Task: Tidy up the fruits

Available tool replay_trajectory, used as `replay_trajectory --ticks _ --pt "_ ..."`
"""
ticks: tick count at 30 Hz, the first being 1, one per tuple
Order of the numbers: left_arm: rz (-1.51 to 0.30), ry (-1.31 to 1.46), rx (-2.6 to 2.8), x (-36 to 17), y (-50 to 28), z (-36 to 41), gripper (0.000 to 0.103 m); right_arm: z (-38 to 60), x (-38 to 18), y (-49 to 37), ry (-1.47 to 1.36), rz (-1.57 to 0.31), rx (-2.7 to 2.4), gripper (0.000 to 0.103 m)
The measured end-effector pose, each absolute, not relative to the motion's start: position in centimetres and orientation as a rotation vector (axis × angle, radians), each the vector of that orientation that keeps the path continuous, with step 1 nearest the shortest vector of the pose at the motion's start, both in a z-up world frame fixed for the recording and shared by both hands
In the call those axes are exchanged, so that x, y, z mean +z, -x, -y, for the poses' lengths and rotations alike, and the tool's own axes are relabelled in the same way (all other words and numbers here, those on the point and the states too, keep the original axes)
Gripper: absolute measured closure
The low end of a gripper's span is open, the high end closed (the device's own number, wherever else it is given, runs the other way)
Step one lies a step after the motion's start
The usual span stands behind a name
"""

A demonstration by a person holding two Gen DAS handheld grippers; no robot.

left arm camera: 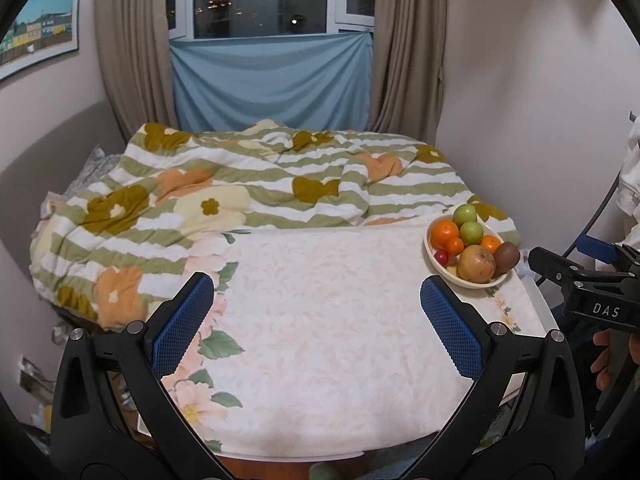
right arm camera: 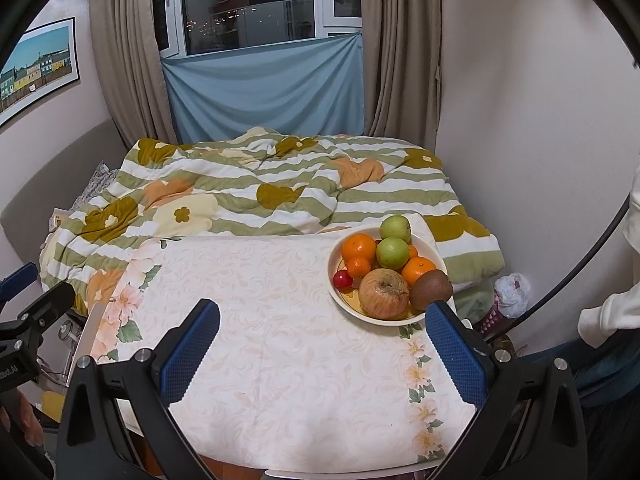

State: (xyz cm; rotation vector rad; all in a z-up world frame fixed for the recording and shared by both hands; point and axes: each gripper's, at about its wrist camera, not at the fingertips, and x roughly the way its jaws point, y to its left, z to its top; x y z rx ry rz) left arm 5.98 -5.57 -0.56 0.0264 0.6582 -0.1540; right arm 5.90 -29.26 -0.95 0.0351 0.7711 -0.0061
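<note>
Left claw (left arm camera: 316, 320) gapes wide and empty over bare desk (left arm camera: 320, 300), with the bowl (left arm camera: 434, 262) of fruit far off to its right. Right claw (right arm camera: 322, 338) is equally wide and empty, but nearer: the bowl sits just ahead-right. Only the right view shows the kiwi (right arm camera: 431, 289) beside that claw's right finger.

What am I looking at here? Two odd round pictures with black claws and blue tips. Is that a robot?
No robot: a person holds a two-finger gripper in each hand, each with a wide-angle camera looking along its fingers. One picture comes from the left gripper, the other from the right gripper. Both are open and hold nothing. Below them is a table with a floral tablecloth. On it stands a bowl of fruit: oranges, green apples, a reddish apple, a kiwi. Behind lies a bed with a striped blanket.
</note>
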Motion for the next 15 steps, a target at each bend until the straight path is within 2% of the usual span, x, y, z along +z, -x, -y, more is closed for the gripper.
replay_trajectory --ticks 15 --pt "-0.647 -0.011 -0.176 -0.38 -5.75 5.30 0.000 29.33 -0.96 -5.85 -0.036 -0.770 -0.006 0.001"
